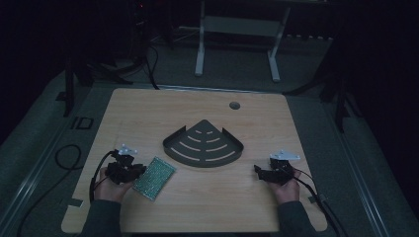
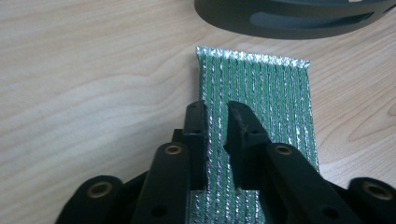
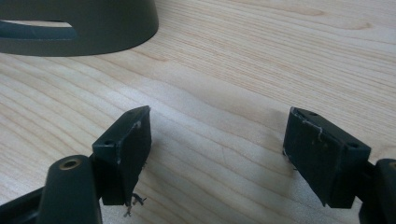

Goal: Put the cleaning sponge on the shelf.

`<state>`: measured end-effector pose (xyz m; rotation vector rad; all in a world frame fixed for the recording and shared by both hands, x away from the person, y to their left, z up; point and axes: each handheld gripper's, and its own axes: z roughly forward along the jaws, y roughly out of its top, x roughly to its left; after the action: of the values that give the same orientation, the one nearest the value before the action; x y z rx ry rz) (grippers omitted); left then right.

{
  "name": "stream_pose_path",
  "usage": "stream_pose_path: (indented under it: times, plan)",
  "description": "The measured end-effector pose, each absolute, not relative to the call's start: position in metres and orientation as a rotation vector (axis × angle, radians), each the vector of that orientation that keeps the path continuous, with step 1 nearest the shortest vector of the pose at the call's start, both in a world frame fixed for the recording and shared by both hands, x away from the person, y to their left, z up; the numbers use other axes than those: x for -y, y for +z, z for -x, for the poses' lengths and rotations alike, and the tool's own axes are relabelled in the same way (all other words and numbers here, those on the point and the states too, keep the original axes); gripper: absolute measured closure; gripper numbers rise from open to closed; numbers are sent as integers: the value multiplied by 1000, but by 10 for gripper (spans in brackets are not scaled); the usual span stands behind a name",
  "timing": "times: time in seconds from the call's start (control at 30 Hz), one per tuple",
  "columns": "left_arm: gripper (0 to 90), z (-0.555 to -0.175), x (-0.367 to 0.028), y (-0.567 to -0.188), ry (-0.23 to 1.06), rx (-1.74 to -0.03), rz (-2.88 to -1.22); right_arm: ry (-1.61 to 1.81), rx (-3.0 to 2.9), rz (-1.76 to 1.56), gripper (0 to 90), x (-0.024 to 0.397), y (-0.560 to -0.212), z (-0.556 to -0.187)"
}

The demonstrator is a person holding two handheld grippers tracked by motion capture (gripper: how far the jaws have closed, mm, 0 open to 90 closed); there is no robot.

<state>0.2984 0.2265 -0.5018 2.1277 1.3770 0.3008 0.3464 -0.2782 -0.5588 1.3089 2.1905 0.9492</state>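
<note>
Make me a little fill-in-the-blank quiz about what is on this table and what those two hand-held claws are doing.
1. The left gripper has its jaws over a sponge pad striped silver and ____.
2. The right gripper has its jaws wide ____, with bare wood between them.
3. The dark slotted corner rack lies in the ____ of the wooden table.
4. In the high view the sponge pad lies to the ____ of the rack.

Missing words: green; open; middle; left

no readable text, label, brand, number or sign anywhere here.
</note>
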Motion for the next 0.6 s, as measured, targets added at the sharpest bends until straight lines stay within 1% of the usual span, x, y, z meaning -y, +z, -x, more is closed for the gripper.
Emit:
stream_pose_path:
  times: [0.1,0.3,0.6]
  plan:
    - [723,-306,-226,-499,266,-1365,-2161,949,-2190,-1309,229,278,-559,-346]
    - [683,-322,-225,-499,178,-1333,-2250,950,-2190,-1310,229,278,-559,-346]
    - [663,-340,-224,-498,91,-1335,-2353,950,-2190,-1310,229,278,-559,-346]
